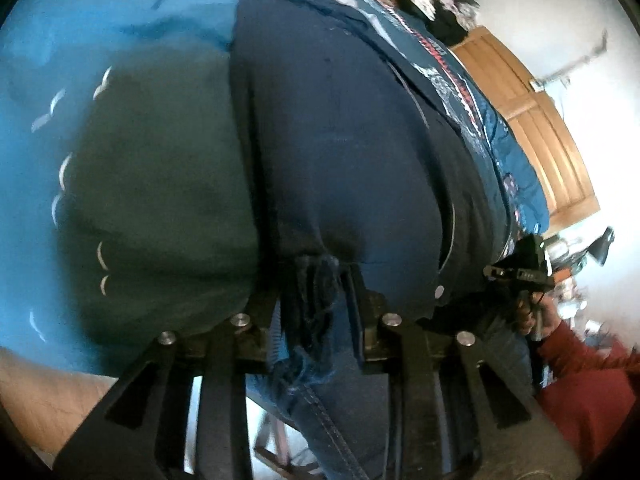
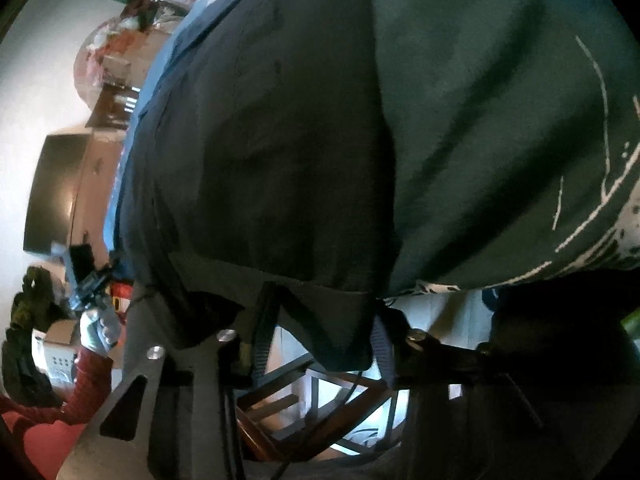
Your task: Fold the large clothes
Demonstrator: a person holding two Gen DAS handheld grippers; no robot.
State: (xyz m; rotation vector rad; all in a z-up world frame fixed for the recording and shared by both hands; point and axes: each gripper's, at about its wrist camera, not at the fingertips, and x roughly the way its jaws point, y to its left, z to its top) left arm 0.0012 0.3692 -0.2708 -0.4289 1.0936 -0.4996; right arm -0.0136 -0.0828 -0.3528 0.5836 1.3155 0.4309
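Observation:
A large navy garment [image 1: 340, 120] lies spread on a blue bedsheet [image 1: 80, 20], next to a dark green garment [image 1: 160, 200] with white print. My left gripper [image 1: 318, 300] is at the near hem, shut on a bunched fold of the navy cloth. In the right wrist view the same dark garment [image 2: 260, 140] fills the frame, with the green one [image 2: 480, 120] to its right. My right gripper [image 2: 320, 328] stands with its fingers apart, and a flat flap of the hem hangs between them. Each gripper shows small in the other's view, as the right gripper [image 1: 520, 276] and the left gripper [image 2: 90, 280].
A patterned blue quilt [image 1: 500, 140] runs along the garment's far side, before a wooden door [image 1: 540, 120]. A person's red sleeve [image 1: 580, 380] is at the right. Below the bed edge are a wooden chair frame [image 2: 300, 408] and floor. A dark screen [image 2: 52, 192] stands at the left.

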